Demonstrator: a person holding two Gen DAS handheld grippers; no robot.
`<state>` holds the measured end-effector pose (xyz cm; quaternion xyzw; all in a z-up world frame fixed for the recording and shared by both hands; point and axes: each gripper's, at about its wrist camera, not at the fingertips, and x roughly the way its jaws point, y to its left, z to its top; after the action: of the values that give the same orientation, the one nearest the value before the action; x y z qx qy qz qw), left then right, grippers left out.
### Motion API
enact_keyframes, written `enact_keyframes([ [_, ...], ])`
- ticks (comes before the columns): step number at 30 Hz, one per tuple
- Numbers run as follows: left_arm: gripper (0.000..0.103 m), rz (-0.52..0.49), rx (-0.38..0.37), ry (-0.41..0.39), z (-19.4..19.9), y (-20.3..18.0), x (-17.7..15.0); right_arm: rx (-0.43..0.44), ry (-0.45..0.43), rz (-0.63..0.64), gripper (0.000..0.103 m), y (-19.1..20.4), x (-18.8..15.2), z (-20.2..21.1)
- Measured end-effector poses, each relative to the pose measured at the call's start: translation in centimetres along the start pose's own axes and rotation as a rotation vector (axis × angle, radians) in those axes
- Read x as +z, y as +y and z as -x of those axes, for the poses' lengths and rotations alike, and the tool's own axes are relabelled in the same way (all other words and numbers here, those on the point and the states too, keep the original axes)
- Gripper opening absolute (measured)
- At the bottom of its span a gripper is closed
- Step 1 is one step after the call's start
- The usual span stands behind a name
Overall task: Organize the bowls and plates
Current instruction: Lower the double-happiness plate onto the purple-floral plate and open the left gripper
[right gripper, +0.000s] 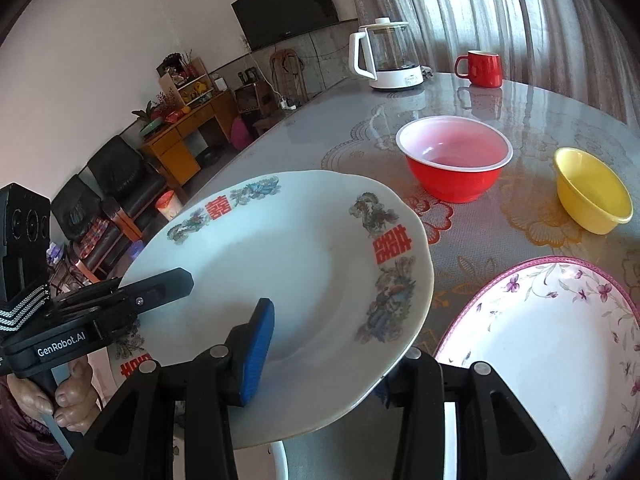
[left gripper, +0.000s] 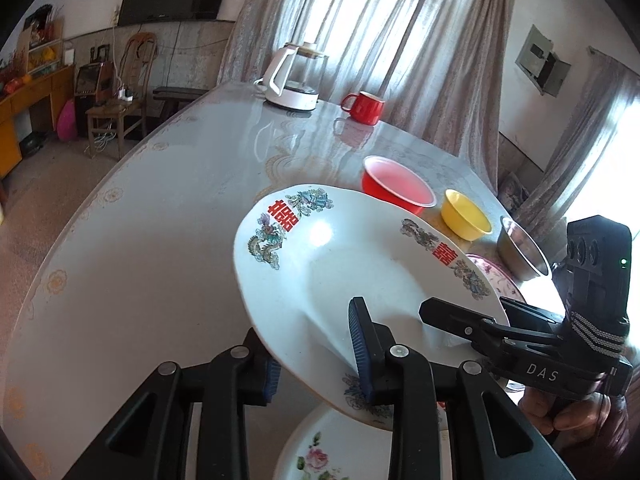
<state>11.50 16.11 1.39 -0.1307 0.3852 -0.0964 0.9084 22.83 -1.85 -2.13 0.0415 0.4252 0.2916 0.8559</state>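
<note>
The left gripper (left gripper: 316, 364) is closed on the near rim of the white dragon-pattern plate (left gripper: 360, 264): one blue pad (left gripper: 360, 344) lies on the upper face, the other sits under the rim. The plate is lifted off the table (left gripper: 160, 208) and tilted.

The right gripper (right gripper: 320, 364) clamps the same plate (right gripper: 288, 264) at its own near rim, with one blue pad (right gripper: 258, 352) on top and the second finger below the edge. Both grippers therefore hold one plate between them.

Directly beneath the lifted plate, a rose-pattern plate (left gripper: 320, 452) rests on the table. To the right lies a pink-rimmed floral plate (right gripper: 552, 344), flat on the table, just beside the held plate.

Beyond the plates stand a red bowl (right gripper: 456, 160) and, to its right, a yellow bowl (right gripper: 592, 192), apart from each other. A steel bowl (left gripper: 520, 252) stands further right, next to the pink-rimmed plate.

At the far side of the table stand a white electric kettle (left gripper: 292, 80) and a red mug (left gripper: 364, 108).
</note>
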Motion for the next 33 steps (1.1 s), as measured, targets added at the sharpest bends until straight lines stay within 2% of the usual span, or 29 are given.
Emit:
enact_keyframes([
  [5, 0.033, -0.043, -0.038, 0.001, 0.5, -2.4, -0.3, -0.005, -0.026, -0.046, 0.043, -1.4, -1.1, 2.2],
  [12, 0.035, -0.128, -0.095, 0.012, 0.4, -7.0, -1.2, -0.055, -0.057, -0.111, 0.043, -3.7, -3.5, 6.2],
  [24, 0.037, -0.193, -0.185, 0.121, -3.0, -14.0, -2.7, -0.17, -0.069, -0.266, 0.043, -8.9, -7.6, 11.2],
  [33, 0.038, -0.167, -0.198, 0.214, -6.2, -15.9, -3.4, -0.229, -0.039, -0.352, 0.044, -11.5, -9.3, 11.7],
])
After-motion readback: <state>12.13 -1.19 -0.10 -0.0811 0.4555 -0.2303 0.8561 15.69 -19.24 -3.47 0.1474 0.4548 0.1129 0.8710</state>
